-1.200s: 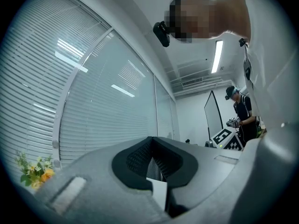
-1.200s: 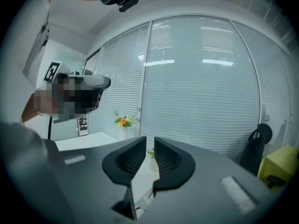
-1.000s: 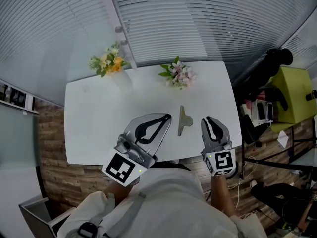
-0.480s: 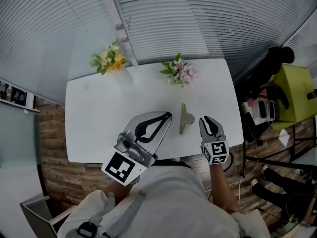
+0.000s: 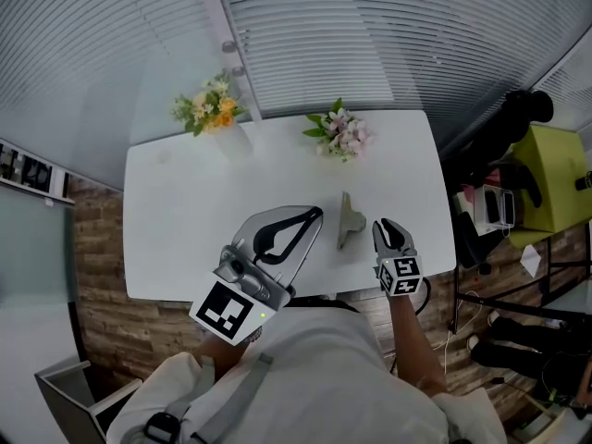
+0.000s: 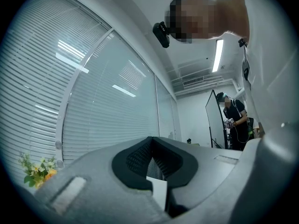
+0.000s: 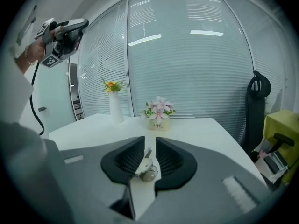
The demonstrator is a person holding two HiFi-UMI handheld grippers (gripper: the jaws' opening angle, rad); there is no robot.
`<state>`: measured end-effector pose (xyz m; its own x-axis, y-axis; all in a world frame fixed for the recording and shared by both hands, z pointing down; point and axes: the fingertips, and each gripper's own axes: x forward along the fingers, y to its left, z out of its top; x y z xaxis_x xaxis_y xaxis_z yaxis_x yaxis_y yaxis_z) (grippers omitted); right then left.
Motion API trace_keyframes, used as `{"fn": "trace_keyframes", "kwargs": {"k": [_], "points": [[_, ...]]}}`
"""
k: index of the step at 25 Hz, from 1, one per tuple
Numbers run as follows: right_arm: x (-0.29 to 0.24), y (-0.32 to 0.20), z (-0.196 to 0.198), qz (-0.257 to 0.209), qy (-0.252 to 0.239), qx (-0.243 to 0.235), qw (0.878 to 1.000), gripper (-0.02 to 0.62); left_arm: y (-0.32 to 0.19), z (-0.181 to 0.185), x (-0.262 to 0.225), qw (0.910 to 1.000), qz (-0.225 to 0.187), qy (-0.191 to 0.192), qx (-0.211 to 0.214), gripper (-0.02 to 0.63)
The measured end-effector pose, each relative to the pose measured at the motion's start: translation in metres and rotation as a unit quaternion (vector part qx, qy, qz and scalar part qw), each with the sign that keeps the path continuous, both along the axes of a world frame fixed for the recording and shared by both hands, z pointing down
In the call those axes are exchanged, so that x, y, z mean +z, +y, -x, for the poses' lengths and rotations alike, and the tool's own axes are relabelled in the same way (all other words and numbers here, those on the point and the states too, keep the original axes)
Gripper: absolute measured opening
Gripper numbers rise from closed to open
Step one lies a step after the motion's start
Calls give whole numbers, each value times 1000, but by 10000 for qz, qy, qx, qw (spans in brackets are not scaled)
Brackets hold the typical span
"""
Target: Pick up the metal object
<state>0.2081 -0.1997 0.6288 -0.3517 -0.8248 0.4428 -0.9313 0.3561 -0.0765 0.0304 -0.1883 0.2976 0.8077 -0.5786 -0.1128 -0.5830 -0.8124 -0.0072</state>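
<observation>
The metal object point(image 5: 350, 218), a flat grey piece with a wider foot, lies on the white table point(image 5: 185, 211) near its front edge. My right gripper point(image 5: 382, 224) sits low just right of the metal object, apart from it. In the right gripper view the metal object point(image 7: 147, 164) shows through the narrow gap of the right gripper point(image 7: 150, 141). The jaws stand parted and the pads do not press on it. My left gripper point(image 5: 315, 215) is held high above the table's front, left of the object. Its jaws meet at the tips, and the left gripper point(image 6: 151, 146) is empty.
A white vase of yellow flowers point(image 5: 211, 109) and a small pot of pink flowers point(image 5: 340, 135) stand at the table's far edge, by the window blinds. A yellow-green chair point(image 5: 546, 174) and cables are on the floor to the right. A person point(image 6: 236, 120) stands far off.
My right gripper has sunk toward the table and drawn a little nearer to the metal object. The left gripper has stayed where it was.
</observation>
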Motion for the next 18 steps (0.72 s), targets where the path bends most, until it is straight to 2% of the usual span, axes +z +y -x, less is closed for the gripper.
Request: {"fn": "trace_keyframes", "kwargs": {"k": [5,14,18], "points": [[23,-4,0,339,-199,48,9992,98,-1,3,0,10000,-7,20,-41,5],[59,-13,2,668,-442,158,9967,114,-2,7,3,10000,48,10,-76,5],[77,-14,7,977,-797,225,9918,130,-3,7,4,9999,78,6,-84,5]]}}
